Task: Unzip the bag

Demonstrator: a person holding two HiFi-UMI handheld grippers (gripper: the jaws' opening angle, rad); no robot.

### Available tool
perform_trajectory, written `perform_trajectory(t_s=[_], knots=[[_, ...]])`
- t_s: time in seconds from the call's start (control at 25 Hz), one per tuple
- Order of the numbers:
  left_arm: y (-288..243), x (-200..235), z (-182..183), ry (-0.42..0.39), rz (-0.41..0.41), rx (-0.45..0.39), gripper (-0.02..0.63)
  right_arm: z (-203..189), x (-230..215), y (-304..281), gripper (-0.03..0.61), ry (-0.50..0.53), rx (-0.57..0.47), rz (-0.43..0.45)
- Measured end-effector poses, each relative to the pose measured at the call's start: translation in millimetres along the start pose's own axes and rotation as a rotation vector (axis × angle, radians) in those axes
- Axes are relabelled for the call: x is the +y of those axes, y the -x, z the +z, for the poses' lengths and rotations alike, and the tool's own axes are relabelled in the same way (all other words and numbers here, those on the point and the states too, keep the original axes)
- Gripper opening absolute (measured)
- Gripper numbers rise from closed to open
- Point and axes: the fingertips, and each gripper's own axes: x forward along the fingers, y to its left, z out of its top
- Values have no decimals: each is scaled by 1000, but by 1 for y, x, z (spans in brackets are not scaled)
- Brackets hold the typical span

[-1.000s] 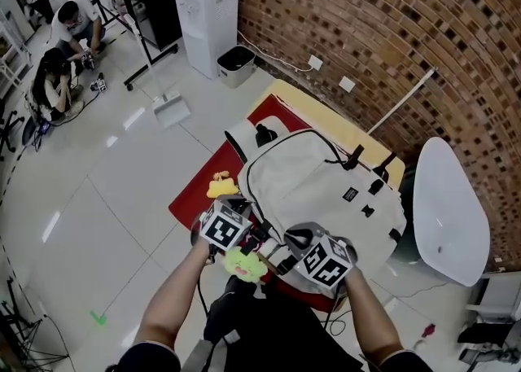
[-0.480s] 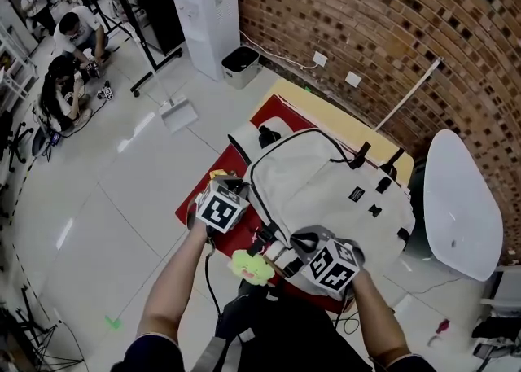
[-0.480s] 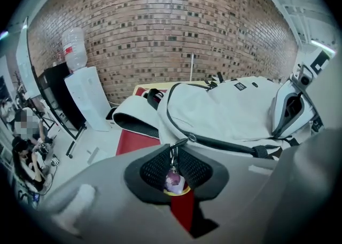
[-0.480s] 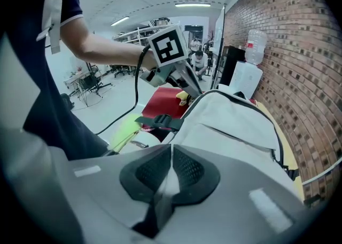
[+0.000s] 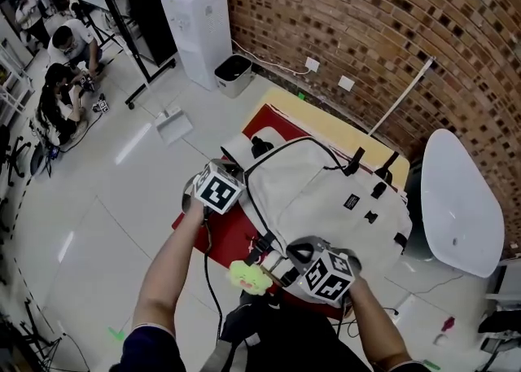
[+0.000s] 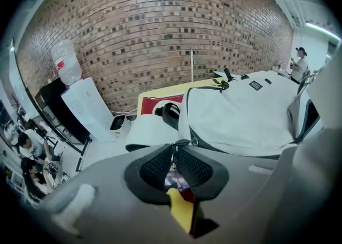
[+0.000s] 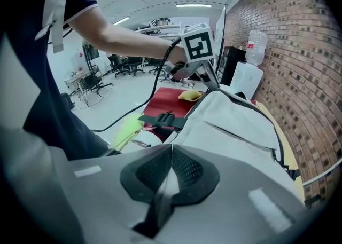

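Observation:
A white backpack lies flat on a red mat. My left gripper is at the bag's left edge, near its far corner. In the left gripper view it is shut on the metal zipper pull of the bag. My right gripper is at the bag's near corner. The right gripper view shows it shut on a fold of the bag's white fabric. The same view shows the left gripper on the bag's rim.
A yellow-green soft toy lies by the near corner and a yellow one on the mat. Further off are a water dispenser, a bin, a dustpan, a white oval chair and two people crouching far left.
My left gripper has slid away from me along the bag's left edge, towards its far corner, with the zipper pull in it. The right gripper has stayed at the near corner.

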Motion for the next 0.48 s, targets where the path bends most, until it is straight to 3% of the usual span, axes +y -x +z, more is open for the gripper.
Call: perform_trajectory(t_s=[0.24, 0.48], knots=[[-14, 5, 7, 24, 10, -40, 41, 2, -2, 2, 13, -16, -13, 13], [7, 3, -9, 75, 68, -120, 112, 46, -42, 33, 89, -146, -208, 21]])
